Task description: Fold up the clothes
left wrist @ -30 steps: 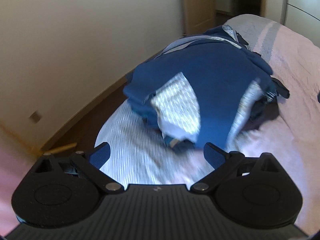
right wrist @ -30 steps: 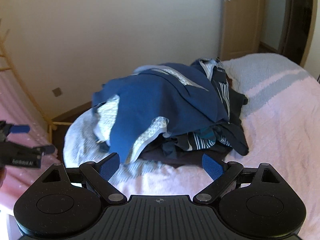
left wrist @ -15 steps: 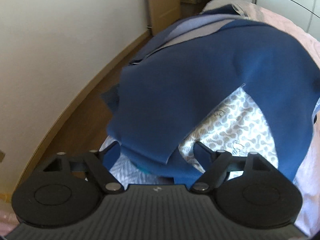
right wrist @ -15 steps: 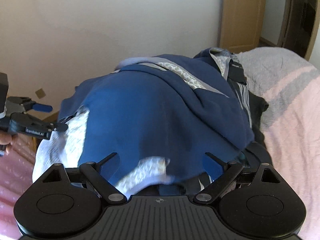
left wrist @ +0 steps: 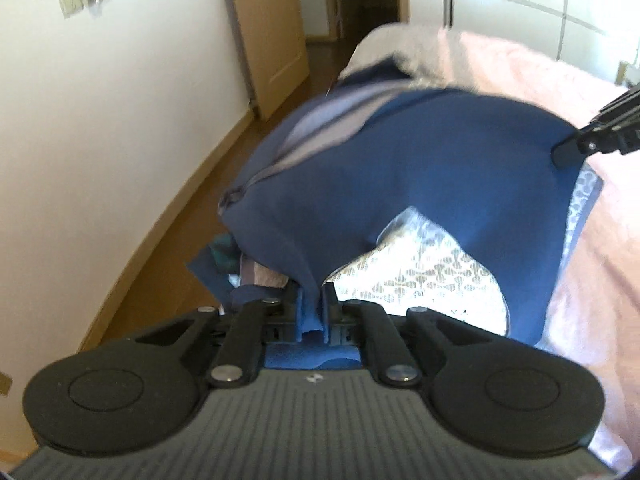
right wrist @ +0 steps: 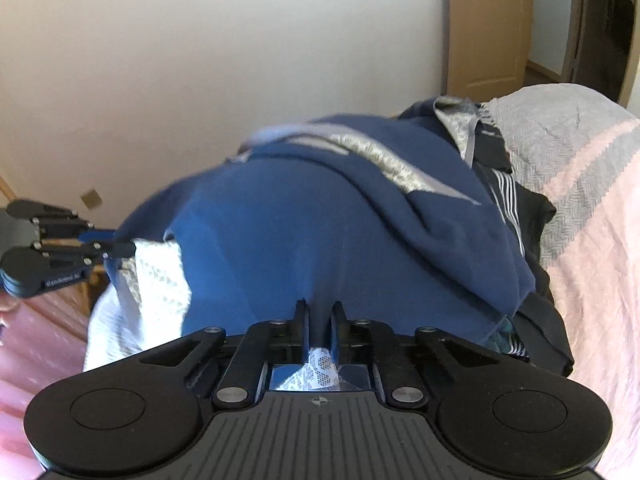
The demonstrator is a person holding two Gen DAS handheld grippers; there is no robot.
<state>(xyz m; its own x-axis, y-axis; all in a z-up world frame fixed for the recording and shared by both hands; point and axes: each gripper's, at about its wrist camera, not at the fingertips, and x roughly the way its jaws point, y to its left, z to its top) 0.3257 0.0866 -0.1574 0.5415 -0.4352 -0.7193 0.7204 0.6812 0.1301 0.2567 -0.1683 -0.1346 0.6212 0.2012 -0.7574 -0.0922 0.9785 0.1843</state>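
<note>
A blue garment (left wrist: pixel 420 184) with a white patterned lining (left wrist: pixel 416 276) lies on top of a pile of clothes on the bed. My left gripper (left wrist: pixel 312 300) is shut on the garment's near edge. My right gripper (right wrist: pixel 319 312) is shut on another edge of the same blue garment (right wrist: pixel 320 232); the patterned lining (right wrist: pixel 320 364) shows between its fingers. Each gripper shows in the other's view: the right one (left wrist: pixel 560 156) at the garment's far right, the left one (right wrist: pixel 116 248) at its left edge.
Dark and striped clothes (right wrist: pixel 516 208) lie under the blue garment. The bed has a pink and grey cover (right wrist: pixel 592 208). A cream wall (left wrist: pixel 120 120), wooden floor (left wrist: pixel 180 216) and door (left wrist: pixel 272 32) lie left of the bed.
Both grippers moved in to the blue garment and closed on its edges; half a second ago both were open.
</note>
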